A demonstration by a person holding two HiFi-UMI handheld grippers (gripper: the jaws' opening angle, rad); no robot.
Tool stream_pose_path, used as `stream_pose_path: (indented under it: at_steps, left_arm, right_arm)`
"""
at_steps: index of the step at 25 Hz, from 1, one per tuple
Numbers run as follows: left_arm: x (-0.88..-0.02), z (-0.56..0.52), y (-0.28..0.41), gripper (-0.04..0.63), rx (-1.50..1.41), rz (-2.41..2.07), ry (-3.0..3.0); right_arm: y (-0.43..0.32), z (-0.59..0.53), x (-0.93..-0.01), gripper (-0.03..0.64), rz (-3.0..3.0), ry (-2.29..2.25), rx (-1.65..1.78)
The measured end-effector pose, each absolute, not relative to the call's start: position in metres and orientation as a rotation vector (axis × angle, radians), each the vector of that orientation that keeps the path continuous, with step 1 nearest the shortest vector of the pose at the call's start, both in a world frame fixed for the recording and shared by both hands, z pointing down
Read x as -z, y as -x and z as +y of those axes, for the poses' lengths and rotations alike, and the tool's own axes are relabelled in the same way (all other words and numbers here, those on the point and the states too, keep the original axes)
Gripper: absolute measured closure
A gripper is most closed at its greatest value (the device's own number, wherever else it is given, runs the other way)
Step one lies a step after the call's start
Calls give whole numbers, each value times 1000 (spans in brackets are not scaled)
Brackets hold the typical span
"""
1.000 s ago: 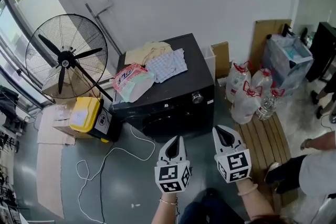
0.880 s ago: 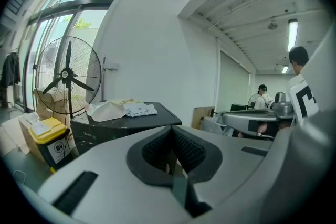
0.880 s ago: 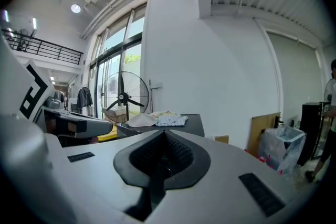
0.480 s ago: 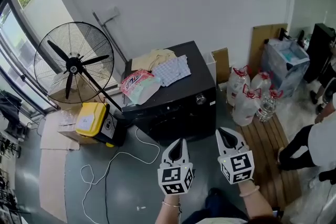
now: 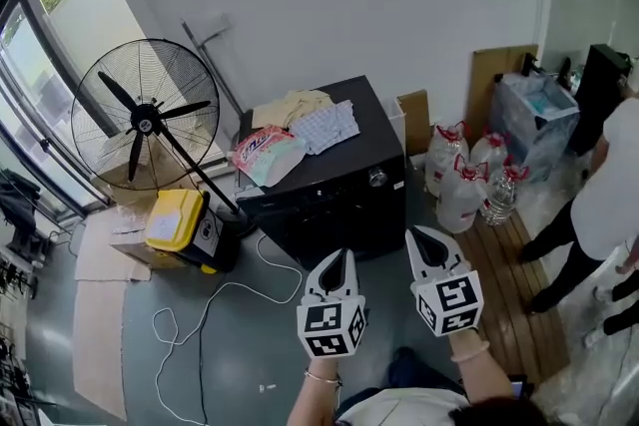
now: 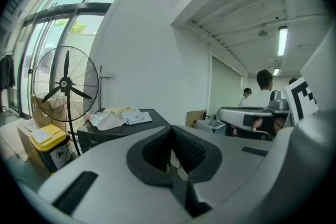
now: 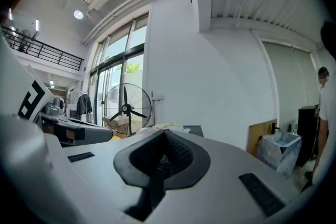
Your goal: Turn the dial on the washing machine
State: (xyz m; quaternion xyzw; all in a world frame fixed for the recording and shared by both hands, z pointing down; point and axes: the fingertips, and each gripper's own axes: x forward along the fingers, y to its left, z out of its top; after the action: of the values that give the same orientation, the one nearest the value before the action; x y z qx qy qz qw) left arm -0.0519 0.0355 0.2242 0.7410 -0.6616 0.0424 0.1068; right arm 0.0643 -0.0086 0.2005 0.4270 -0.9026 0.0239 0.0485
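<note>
Left of the floor: a large black pedestal fan (image 5: 145,120) and a yellow plastic box (image 5: 170,217) stand beside the machine and play no part in the task.
Machine: a black front-loading washing machine (image 5: 329,205) stands against the white wall, with folded pale clothes (image 5: 305,120) and a pink packet (image 5: 262,153) on its top.
Dial: a small round silver dial (image 5: 376,178) sits at the upper right of the machine's front panel, with nothing touching it.
Left gripper: the grey two-jaw left gripper (image 5: 337,261) is held in the air in front of the machine. Its jaws are together on nothing, well apart from the dial.
Right gripper: the grey two-jaw right gripper (image 5: 423,239) has its jaws together and empty. It is on the dial's side, but also well apart from it.
Right of the machine: clear water bottles with red caps (image 5: 464,185) stand by a wooden slatted pallet (image 5: 509,284).
Done: apparently nothing yet.
Left to do: likely everything, namely reach the dial, open the jaws, close on the dial and turn it.
</note>
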Motion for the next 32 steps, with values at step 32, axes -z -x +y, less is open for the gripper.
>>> stream_pose_path:
  at_steps: [32]
  left_arm:
    - [-178, 102, 63, 581, -117, -1998, -2268]
  right_arm:
    - [-57, 66, -154, 591, -2778, -1337, 45]
